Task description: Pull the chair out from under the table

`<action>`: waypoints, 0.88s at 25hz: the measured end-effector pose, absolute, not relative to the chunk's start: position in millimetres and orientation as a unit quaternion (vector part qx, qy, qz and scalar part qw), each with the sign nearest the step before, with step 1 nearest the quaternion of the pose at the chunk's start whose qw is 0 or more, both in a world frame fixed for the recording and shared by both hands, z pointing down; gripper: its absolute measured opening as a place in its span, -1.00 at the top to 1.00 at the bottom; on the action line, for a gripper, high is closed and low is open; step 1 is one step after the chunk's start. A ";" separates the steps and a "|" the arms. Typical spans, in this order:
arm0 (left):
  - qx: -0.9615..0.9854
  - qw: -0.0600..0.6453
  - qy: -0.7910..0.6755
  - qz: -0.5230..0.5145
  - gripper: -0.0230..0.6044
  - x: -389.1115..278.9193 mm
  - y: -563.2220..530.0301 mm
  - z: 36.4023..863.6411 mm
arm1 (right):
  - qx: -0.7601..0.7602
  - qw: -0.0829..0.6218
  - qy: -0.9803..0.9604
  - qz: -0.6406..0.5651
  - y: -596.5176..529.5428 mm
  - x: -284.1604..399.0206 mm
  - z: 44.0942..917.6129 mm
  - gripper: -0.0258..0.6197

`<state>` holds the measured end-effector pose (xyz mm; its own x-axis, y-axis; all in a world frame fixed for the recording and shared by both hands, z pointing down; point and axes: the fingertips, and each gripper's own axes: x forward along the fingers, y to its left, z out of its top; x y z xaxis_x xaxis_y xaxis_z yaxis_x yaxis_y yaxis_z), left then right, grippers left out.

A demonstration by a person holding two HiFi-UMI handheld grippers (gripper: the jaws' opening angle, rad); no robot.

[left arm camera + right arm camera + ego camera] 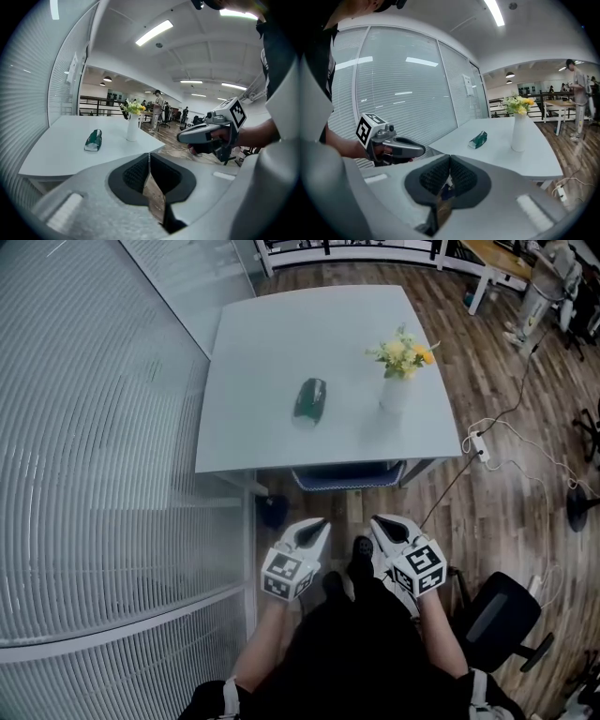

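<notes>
Just short of the table point(272, 381), on its near side, two grippers, left gripper point(317, 524) and right gripper point(380, 521), are hovering with jaws pressed together, gripping nothing. One blue chair point(349, 474) is sitting tucked under the table's near edge. Opening both jaws and clamping its backrest evenly is probably wisest. One vase point(395, 393) and one green pouch point(310, 399) are resting on the table.

Blue chair point(347, 476), pale grey table point(262, 418), white vase point(395, 395) (yellow flowers point(403, 352))
</notes>
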<state>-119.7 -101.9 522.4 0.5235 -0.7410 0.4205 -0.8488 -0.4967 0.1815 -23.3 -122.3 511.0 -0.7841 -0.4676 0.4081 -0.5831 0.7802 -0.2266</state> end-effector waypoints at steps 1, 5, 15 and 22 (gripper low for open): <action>0.851 0.187 -0.468 0.150 0.89 -119.5 -109.7 523.8 | 0.280 0.168 -0.929 0.173 -131.1 -22.7 511.7 0.91; 0.842 0.191 -0.475 0.169 0.88 -118.5 -137.0 527.7 | 0.264 0.174 -0.932 0.178 -162.5 -20.8 516.5 0.91; 0.820 0.195 -0.500 0.199 0.81 -116.8 -175.9 549.8 | 0.204 0.215 -0.939 0.176 -202.0 -23.1 548.7 0.68; 0.812 0.210 -0.502 0.214 0.71 -123.5 -181.3 565.7 | 0.184 0.250 -0.936 0.168 -207.1 -29.5 564.0 0.61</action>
